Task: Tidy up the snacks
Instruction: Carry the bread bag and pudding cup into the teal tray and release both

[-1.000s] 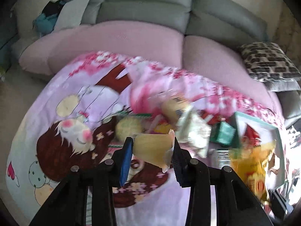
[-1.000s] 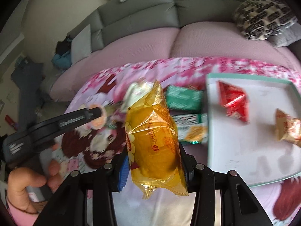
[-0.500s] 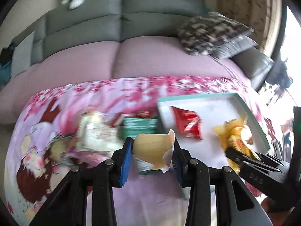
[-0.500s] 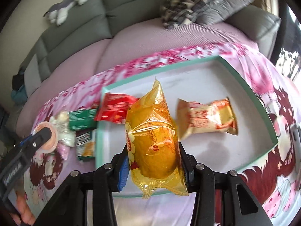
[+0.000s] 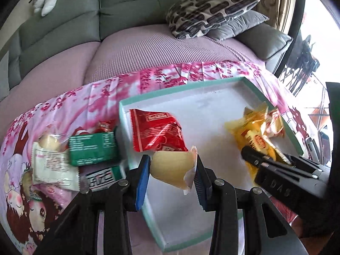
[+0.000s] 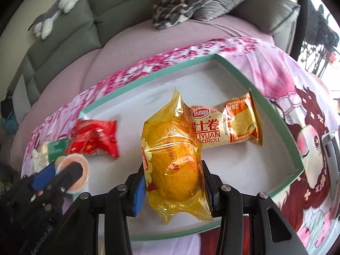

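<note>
My left gripper [image 5: 171,176] is shut on a small pale-yellow jelly cup [image 5: 172,169] and holds it over the near left part of the teal-rimmed white tray [image 5: 212,82]. My right gripper [image 6: 173,182] is shut on a yellow-wrapped bun [image 6: 172,155] above the tray's [image 6: 293,127] middle. A red packet [image 5: 157,133] and an orange Swiss-roll packet [image 6: 225,127] lie in the tray. The left gripper and its cup [image 6: 73,167] show at lower left in the right wrist view.
Left of the tray lie a green box [image 5: 92,148], a white packet [image 5: 53,165] and other snacks on the pink cartoon cloth [image 5: 42,191]. A grey sofa [image 5: 127,4] with patterned cushions [image 5: 208,8] stands behind.
Both grippers have swung right from the loose snack pile to over the tray, each still holding its snack. The right gripper's bun now hangs close to the Swiss-roll packet.
</note>
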A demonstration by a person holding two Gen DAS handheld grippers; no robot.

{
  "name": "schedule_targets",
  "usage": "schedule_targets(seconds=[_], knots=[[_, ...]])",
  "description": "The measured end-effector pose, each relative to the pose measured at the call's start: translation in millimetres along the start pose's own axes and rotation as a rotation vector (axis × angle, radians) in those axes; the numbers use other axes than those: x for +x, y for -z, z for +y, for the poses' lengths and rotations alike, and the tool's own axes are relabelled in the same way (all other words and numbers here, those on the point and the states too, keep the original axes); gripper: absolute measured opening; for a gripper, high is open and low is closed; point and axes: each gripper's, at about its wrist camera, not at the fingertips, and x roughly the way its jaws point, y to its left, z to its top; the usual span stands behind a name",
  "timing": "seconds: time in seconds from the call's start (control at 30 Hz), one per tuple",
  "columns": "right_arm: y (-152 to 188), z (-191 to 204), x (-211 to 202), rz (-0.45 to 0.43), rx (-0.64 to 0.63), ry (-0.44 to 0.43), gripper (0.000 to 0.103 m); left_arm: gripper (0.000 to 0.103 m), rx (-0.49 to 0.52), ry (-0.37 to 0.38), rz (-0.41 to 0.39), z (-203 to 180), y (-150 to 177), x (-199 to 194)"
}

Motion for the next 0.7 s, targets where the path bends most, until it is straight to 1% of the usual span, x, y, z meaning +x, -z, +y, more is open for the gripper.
schedule_targets(seconds=[0.1, 0.2, 0.4, 0.47, 0.53, 0.67, 0.7], knots=[[-3.3, -14.4, 3.8, -0.001, 0.039, 0.006, 0.047, 0.041, 0.004, -0.002, 0.010, -4.0, -2.6, 9.8], [-6.8, -25.6, 7.1, 0.002, 0.084, -0.048, 0.047, 0.041, 0.004, -0.009, 0.020, -6.3, -4.3, 16.6], [-9.3, -21.0, 3.3, 0.000, 0.061, -0.031, 0.049, 0.042, 0.013, -0.016, 0.024, -11.8, -4.4, 19.8], [-9.2, -21.0, 1.9, 0.003, 0.060, -0.036, 0.049, 0.044, 0.015, -0.022, 0.015, -11.5, -5.8, 15.9], [-9.4, -20.3, -1.9, 0.001, 0.057, -0.031, 0.049, 0.056, 0.010, -0.025, 0.005, -9.4, -7.5, 9.3], [-9.5, -19.8, -8.5, -0.002, 0.056, -0.033, 0.049, 0.059, -0.013, -0.037, -0.008, -1.4, -10.5, -2.1], [-9.7, -19.6, -9.8, -0.003, 0.054, -0.032, 0.052, 0.060, -0.021, -0.040, -0.008, 1.1, -10.9, -4.2]])
